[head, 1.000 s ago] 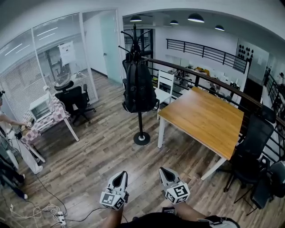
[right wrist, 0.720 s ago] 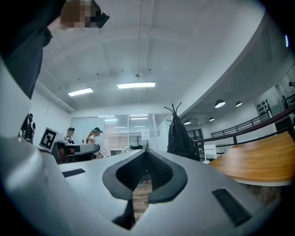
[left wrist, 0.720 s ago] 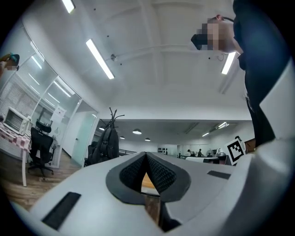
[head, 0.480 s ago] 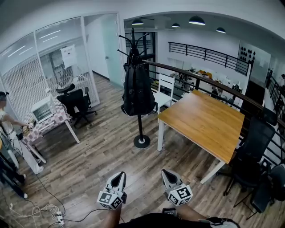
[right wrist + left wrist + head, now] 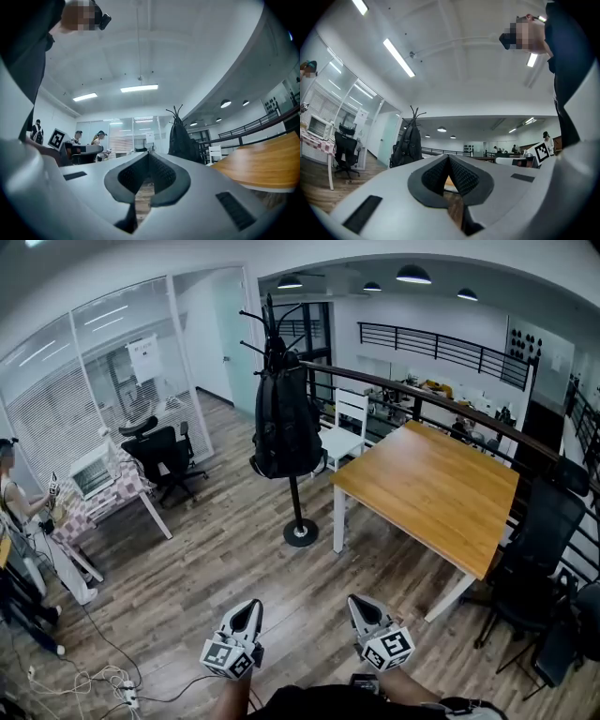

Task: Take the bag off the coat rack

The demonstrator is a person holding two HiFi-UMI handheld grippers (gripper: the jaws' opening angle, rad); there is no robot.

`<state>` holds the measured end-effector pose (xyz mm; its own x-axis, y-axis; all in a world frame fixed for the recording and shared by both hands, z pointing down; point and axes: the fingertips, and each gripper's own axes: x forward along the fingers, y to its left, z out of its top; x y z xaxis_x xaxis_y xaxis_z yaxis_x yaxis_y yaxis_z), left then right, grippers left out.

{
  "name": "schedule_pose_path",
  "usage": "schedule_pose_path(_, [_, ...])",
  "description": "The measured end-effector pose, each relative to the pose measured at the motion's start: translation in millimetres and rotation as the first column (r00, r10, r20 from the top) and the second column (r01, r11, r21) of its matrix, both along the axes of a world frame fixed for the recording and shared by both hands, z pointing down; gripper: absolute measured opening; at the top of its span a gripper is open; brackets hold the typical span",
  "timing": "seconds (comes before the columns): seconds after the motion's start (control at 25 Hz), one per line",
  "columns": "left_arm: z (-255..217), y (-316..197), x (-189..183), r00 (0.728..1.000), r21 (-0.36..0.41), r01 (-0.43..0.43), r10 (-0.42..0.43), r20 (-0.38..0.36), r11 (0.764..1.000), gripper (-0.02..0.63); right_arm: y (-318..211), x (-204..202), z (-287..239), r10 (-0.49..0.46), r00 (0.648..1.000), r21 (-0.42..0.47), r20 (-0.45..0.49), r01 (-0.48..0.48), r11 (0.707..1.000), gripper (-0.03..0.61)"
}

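Bag (image 5: 286,423) hung from the top hooks of the rack (image 5: 297,507), well apart from me; it looked soft, bulky, fairly heavy; I judged its top loop the best hold; left gripper (image 5: 248,607) and right gripper (image 5: 360,604) were closed, empty.

The floor (image 5: 206,568) is grey-brown wood-look planks. The coat rack (image 5: 295,502) stands on it on a round base, just off the corner of a big wooden desk (image 5: 441,493) with white legs. The black bag (image 5: 286,423) hangs from the rack's top, well clear of the floor. A white chair (image 5: 345,432) sits behind the rack. Over left, a black office chair (image 5: 159,457) is parked beside a small desk (image 5: 103,493) with a checked cloth, and a tangle of cables (image 5: 112,690) lies on the planks.
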<state>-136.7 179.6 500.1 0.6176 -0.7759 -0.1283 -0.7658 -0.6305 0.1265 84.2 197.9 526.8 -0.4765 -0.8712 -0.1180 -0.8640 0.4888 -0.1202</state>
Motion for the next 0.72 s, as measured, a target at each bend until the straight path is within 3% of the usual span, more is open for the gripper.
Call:
schedule_pose_path(0.4, [21,-1,21,0.998,-0.052,-0.055,0.056,0.013,0.997,0.005,3,15,21,0.042,0.998,-0.071,0.046,-0.038,0.997,0.032])
schedule_pose_path(0.72, [34,-39,24,0.998,-0.063,-0.056,0.055,-0.019,0.996,0.005,-26,26,27,0.057,0.998,-0.093,0.014,-0.056,0.994,0.032])
